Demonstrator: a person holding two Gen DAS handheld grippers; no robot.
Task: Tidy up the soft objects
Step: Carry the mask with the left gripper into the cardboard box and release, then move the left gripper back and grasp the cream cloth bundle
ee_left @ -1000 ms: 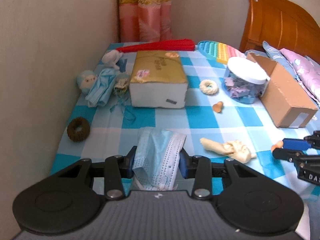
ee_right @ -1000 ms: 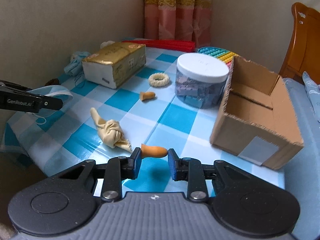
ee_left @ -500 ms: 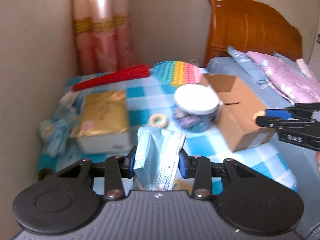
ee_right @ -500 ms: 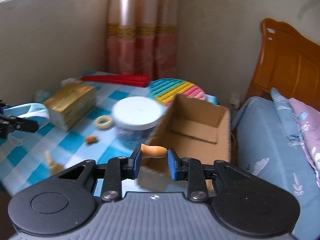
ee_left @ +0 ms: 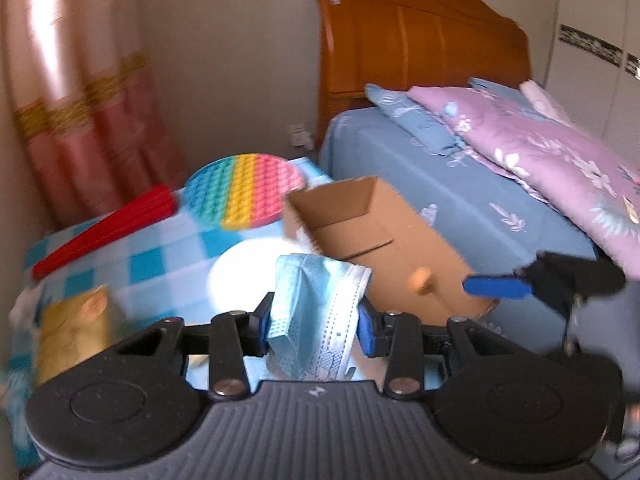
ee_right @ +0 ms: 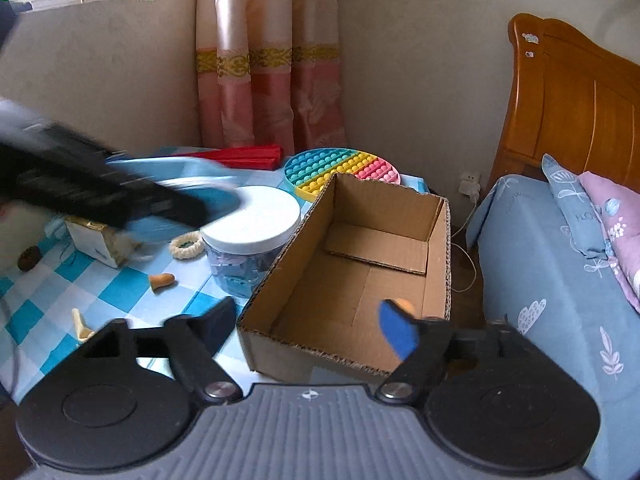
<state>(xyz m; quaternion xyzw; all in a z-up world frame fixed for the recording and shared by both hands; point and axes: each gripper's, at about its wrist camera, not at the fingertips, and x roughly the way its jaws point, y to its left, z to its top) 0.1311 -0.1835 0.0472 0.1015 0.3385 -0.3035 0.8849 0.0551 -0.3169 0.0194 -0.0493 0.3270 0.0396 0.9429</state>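
Observation:
My left gripper (ee_left: pixel 316 322) is shut on a folded blue face mask (ee_left: pixel 316 312) and holds it above the table, just left of the open cardboard box (ee_left: pixel 360 232). My right gripper (ee_right: pixel 308 320) is open over the near end of the same box (ee_right: pixel 360 272). An orange earplug (ee_right: pixel 402 303) shows just behind its right fingertip, inside the box; in the left wrist view this earplug (ee_left: pixel 423 280) hangs in the air beside the right gripper's blue pad (ee_left: pixel 498 289).
On the blue checked tablecloth (ee_right: pixel 116 292) lie a white-lidded jar (ee_right: pixel 250 232), a rainbow pop toy (ee_right: pixel 340 168), a red fan (ee_right: pixel 240 156), a gold tissue pack (ee_right: pixel 96 236), a cream scrunchie (ee_right: pixel 186 245), a second earplug (ee_right: pixel 162 281) and a brown scrunchie (ee_right: pixel 29 258). A bed (ee_right: pixel 560 264) stands to the right.
My right gripper has opened over the box and let go of the orange earplug. My left gripper has swung right toward the box with the mask still in it.

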